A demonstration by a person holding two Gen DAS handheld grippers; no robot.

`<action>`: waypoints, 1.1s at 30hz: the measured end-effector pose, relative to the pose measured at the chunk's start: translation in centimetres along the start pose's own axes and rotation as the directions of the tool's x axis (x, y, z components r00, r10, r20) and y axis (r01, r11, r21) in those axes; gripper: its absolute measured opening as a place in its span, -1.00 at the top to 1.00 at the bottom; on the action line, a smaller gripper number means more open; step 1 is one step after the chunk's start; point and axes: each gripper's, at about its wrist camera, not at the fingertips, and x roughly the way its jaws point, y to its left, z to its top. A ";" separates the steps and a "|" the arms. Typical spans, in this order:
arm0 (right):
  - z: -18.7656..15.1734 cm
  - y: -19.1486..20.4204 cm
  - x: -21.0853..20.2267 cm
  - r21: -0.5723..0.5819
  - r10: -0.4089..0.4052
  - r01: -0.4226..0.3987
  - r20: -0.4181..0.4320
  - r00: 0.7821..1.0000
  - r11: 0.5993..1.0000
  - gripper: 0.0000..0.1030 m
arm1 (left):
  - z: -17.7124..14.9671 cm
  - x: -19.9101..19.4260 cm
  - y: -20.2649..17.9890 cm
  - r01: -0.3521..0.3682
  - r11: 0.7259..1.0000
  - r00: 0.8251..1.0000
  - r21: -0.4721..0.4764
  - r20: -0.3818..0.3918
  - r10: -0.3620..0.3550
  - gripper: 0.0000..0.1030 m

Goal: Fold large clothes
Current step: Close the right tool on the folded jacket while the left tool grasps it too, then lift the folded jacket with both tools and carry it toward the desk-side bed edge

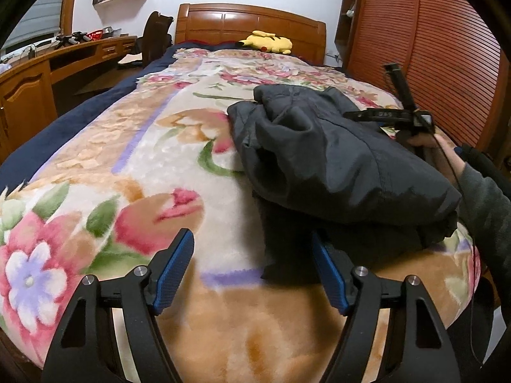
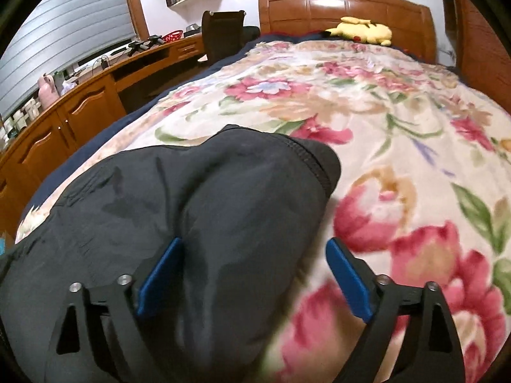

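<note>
Both grippers' jaws wide apart w/ dark jacket [image 1: 335, 159] bunched on blanket [image 1: 143, 146].

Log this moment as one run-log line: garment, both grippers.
dark jacket: bunched on floral blanket | left gripper: open, at jacket's near edge | right gripper: open, over jacket

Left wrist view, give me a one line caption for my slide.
Open left gripper at the near edge of a bundled dark jacket on a floral blanket, with the right gripper at its far side.

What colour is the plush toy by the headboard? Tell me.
Yellow, with a black ear tip: the plush toy shows best in the right wrist view.
</note>
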 end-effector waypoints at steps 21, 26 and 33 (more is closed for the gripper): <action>1.1 -1.5 1.2 0.071 0.124 -0.117 -0.092 0.988 0.991 -0.07 | 0.1 0.3 -0.9 0.157 0.988 0.987 -0.006 -0.028 -0.158 0.75; 1.2 0.1 -0.6 -0.027 0.065 -0.067 -0.058 0.996 0.997 0.37 | 0.4 -0.7 -1.3 0.134 0.991 0.991 0.017 0.017 -0.135 0.84; 1.9 3.1 -4.0 -0.107 0.025 -0.022 0.027 0.999 0.994 0.45 | 1.2 -2.4 0.0 0.099 0.995 0.991 0.004 0.085 -0.099 0.86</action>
